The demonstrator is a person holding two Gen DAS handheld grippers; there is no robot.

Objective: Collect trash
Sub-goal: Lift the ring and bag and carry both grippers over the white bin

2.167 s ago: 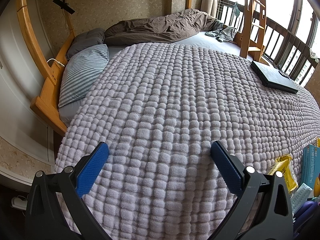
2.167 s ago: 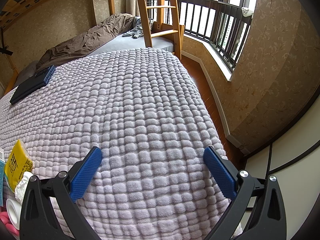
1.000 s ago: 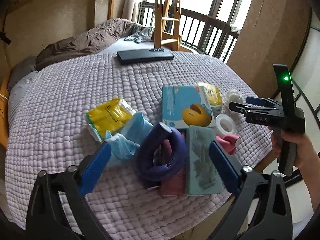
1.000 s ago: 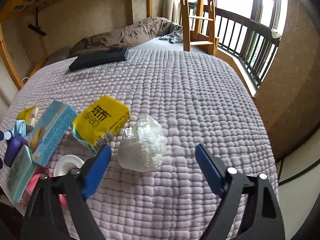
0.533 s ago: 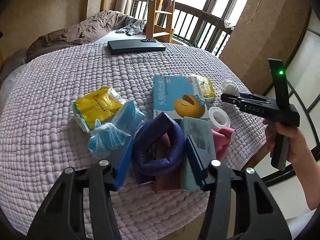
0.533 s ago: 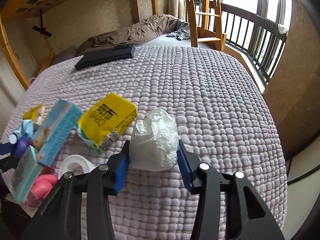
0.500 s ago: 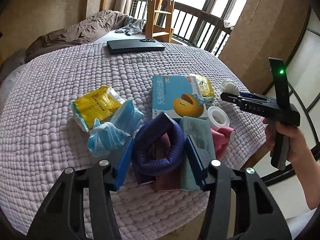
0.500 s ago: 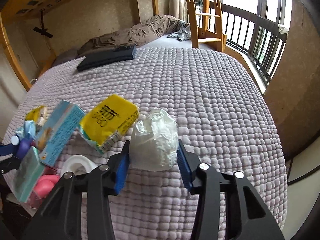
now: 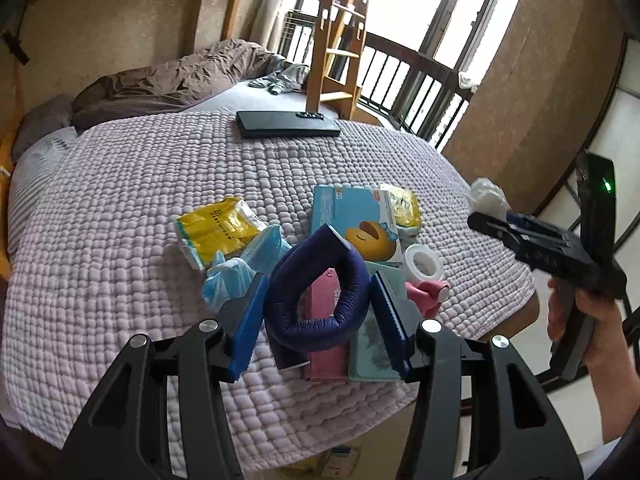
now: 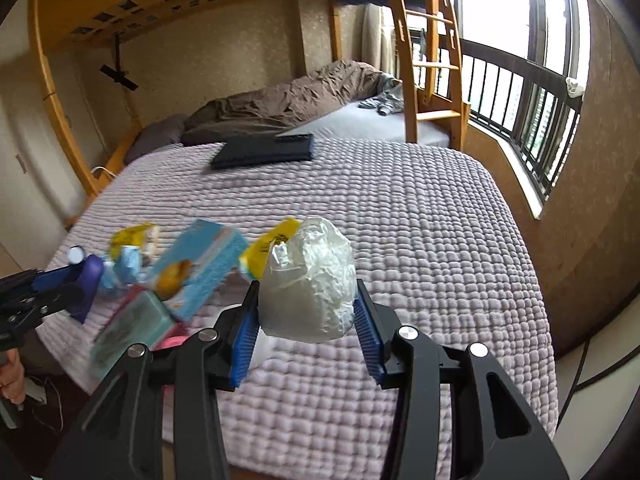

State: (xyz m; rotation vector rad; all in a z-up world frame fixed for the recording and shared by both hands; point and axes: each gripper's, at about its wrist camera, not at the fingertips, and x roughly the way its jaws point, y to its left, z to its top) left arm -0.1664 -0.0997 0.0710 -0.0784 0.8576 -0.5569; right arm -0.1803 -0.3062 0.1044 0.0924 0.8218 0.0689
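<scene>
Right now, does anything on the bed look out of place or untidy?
Yes. Loose items lie heaped at the blanket's near edge: a yellow packet, crumpled blue masks and a blue box, overlapping at odd angles.

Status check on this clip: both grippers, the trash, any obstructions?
Right gripper shut on crumpled white plastic bag, lifted off the blanket. Left gripper shut on purple ring. Nothing blocking either.
</scene>
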